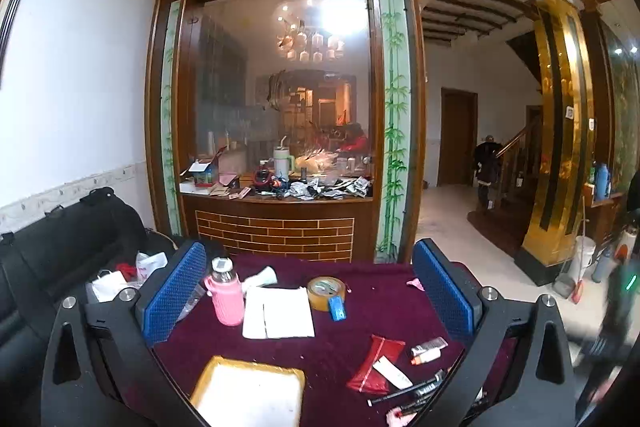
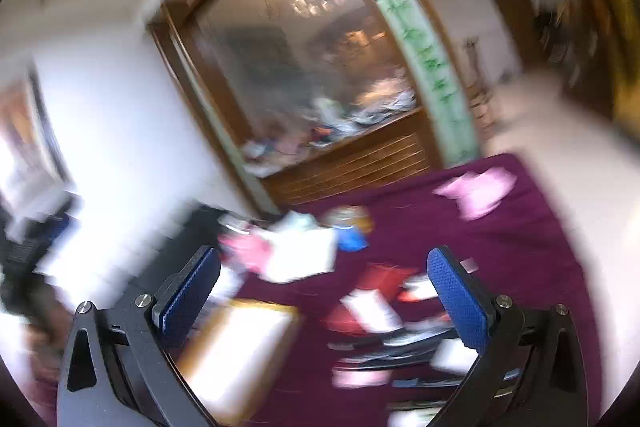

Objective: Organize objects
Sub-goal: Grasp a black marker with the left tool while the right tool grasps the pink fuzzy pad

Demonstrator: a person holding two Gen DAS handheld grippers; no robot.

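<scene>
No readable labels. Left gripper (image 1: 312, 291) and right gripper (image 2: 324, 291) fingers wide apart, empty. Pink bottle (image 1: 226, 297), tape roll (image 1: 326, 293) mid table (image 1: 380, 311); tray (image 1: 248, 391) near edge. Right view blurred, far-right cloth seemingly open.

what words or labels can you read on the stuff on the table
No text is clear enough to quote.
black pen: white lettering, too small to read.
white plastic bag: red print, too small to read.
small tube: label blurred.
boxes on the cabinet ledge: print too small.
The right wrist view is motion-blurred throughout.
</scene>
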